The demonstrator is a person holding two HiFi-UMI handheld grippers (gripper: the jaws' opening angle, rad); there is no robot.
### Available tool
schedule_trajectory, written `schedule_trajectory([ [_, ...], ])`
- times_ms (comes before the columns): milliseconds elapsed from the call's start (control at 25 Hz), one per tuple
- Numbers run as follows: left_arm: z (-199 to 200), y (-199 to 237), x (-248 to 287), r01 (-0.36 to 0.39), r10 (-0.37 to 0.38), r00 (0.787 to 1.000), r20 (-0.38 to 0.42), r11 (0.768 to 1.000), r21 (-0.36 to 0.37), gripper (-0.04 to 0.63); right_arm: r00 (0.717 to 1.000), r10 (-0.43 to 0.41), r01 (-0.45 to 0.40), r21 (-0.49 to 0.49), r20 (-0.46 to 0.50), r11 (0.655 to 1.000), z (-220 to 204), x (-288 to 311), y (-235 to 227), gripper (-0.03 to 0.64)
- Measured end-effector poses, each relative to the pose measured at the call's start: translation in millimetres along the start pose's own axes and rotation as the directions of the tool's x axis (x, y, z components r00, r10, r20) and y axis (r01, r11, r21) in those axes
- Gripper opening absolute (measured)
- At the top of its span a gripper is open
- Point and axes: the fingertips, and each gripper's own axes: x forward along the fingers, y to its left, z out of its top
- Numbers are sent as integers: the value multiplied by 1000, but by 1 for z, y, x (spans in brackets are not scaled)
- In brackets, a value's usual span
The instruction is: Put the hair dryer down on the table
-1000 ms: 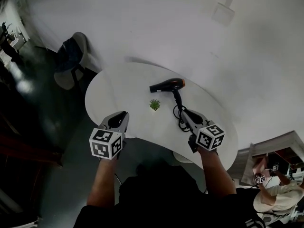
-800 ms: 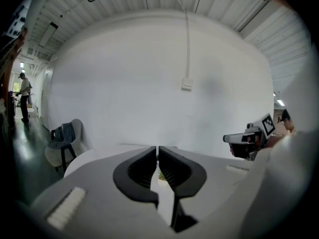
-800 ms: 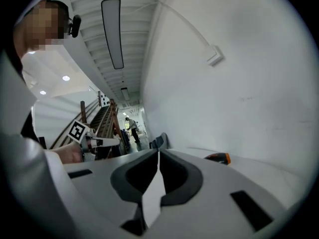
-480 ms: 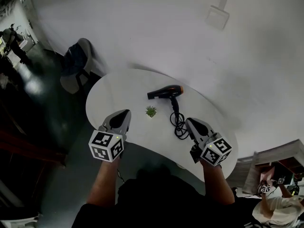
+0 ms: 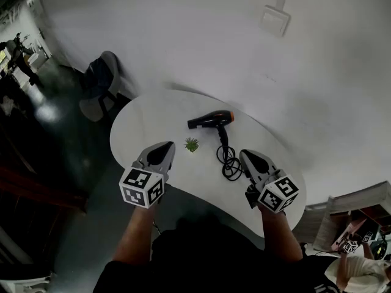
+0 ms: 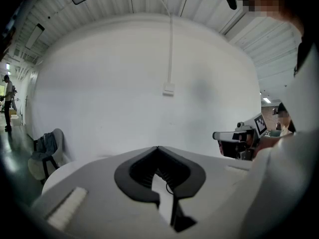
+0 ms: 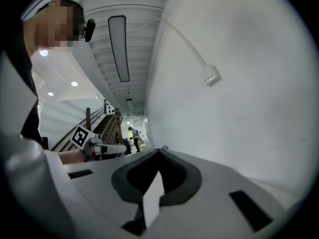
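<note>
White table (image 5: 140, 133) with the hair dryer (image 5: 211, 120) lying on it, apart from both grippers.
Left gripper (image 5: 166, 146) and right gripper (image 5: 245, 156) hover over the near edge, jaws closed together on nothing; the dryer's coiled cord (image 5: 228, 162) ends near the right one, beside a small green plant (image 5: 192, 144).

Head view looks down on table (image 5: 142, 132); gripper views both face wall (image 6: 99, 83).
</note>
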Motion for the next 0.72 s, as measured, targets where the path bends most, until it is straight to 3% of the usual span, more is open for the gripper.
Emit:
schedule_trajectory([
  [720, -6, 6, -4, -11, 11, 1000, -9, 1000, -9, 12, 1000, -3, 4, 22, -12, 1000, -6, 0, 3, 12],
])
